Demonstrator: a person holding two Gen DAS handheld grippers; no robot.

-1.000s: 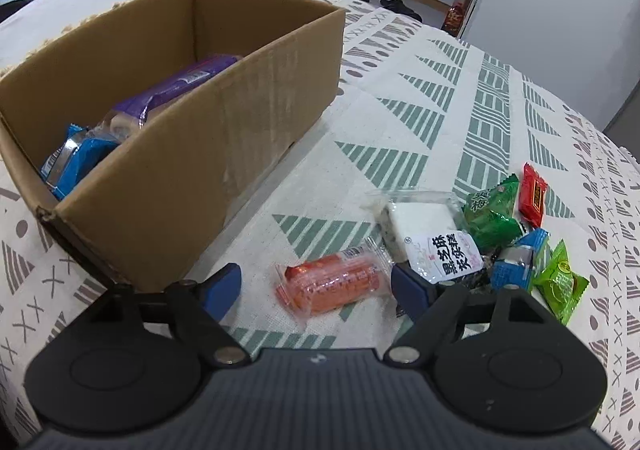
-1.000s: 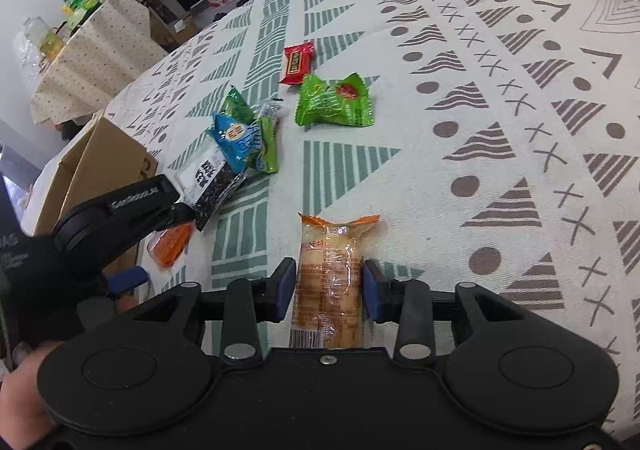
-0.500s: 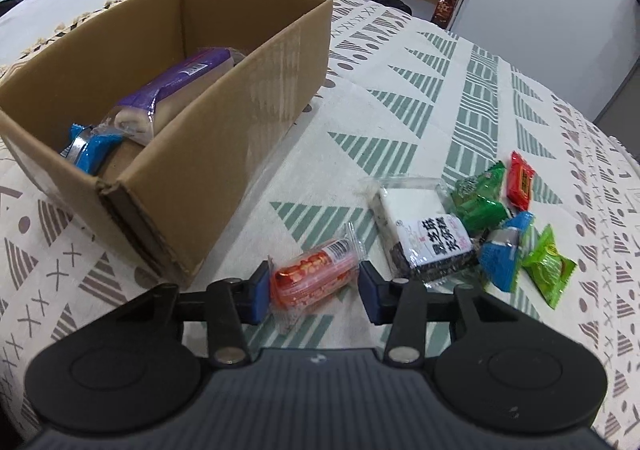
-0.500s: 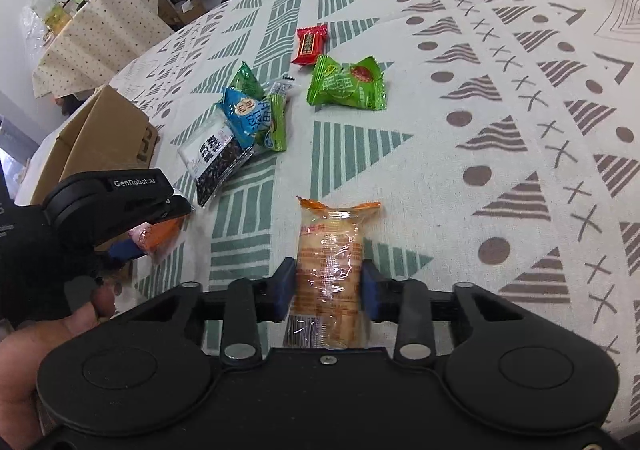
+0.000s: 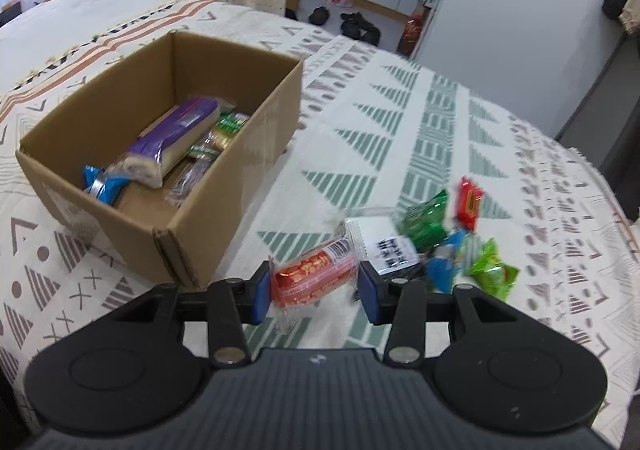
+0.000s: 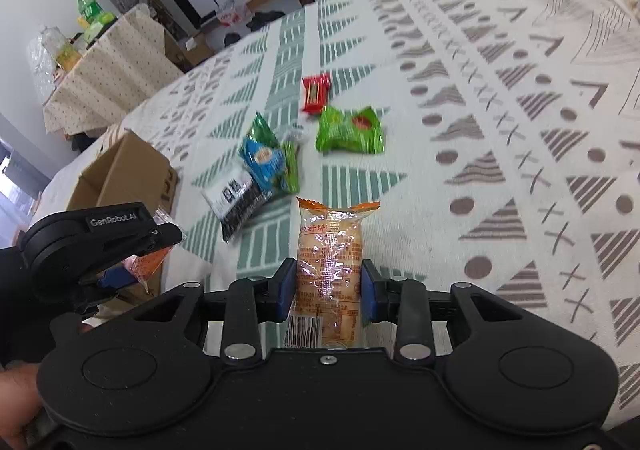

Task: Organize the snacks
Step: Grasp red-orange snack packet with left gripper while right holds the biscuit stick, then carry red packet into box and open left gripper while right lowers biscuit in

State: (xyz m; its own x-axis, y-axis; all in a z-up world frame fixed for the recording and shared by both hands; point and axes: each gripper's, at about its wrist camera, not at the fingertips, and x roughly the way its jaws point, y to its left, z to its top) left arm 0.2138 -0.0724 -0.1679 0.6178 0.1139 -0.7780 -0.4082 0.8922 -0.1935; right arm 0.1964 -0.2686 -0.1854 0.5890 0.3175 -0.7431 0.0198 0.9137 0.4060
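Both pickups look done, so the carry to the cardboard box is in hand. The left gripper has just closed its jaws and pinches the red snack pack crosswise. The right gripper pinches the orange biscuit pack, its tip toward 12 o'clock. Next: swing toward 10 o'clock, clear the rim, then release.

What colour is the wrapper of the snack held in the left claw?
Red-orange with a clear end, on the small snack packet; the left wrist view shows it best.
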